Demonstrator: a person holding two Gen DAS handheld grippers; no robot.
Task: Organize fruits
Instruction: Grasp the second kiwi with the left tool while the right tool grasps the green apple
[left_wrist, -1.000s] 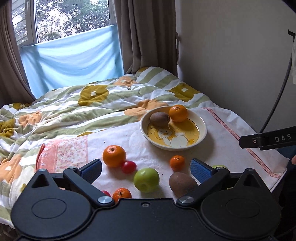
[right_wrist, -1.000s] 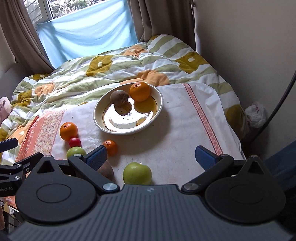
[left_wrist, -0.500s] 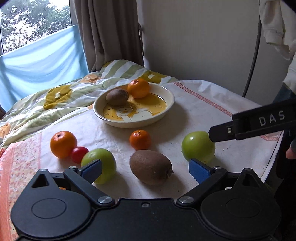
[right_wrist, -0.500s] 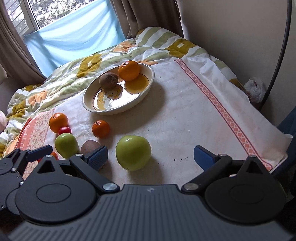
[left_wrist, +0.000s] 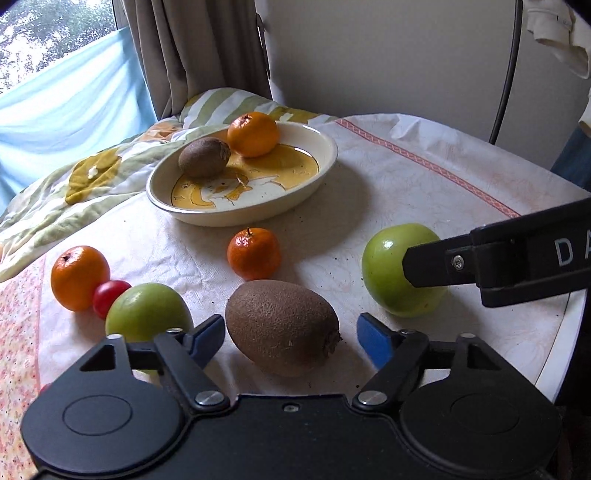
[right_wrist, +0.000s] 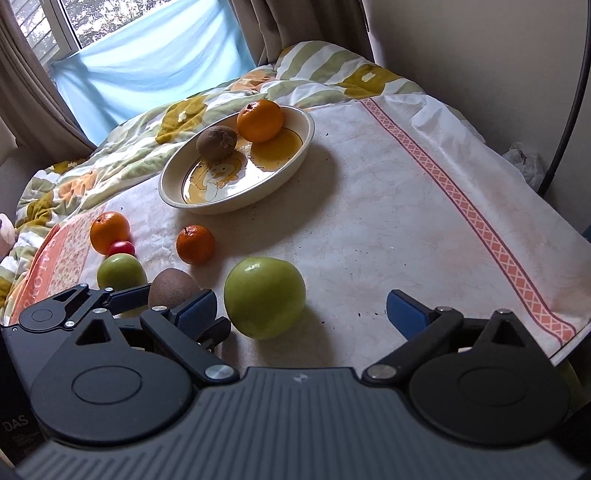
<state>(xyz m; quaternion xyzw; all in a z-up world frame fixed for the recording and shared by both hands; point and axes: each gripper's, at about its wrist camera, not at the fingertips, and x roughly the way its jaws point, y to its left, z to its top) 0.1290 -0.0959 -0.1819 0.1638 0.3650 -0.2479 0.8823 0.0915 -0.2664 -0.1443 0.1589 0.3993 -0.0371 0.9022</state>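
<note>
The left gripper is held spread wide, with a kiwi lying on the cloth between its blue pads, untouched. The right gripper is likewise released, a green apple resting just inside its left pad. Ahead of both claws, a bowl is seen holding a second kiwi and an orange.

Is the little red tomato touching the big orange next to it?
Touching. In the left wrist view the red tomato presses against the orange with no cloth showing between them; the right wrist view shows them joined too.
</note>
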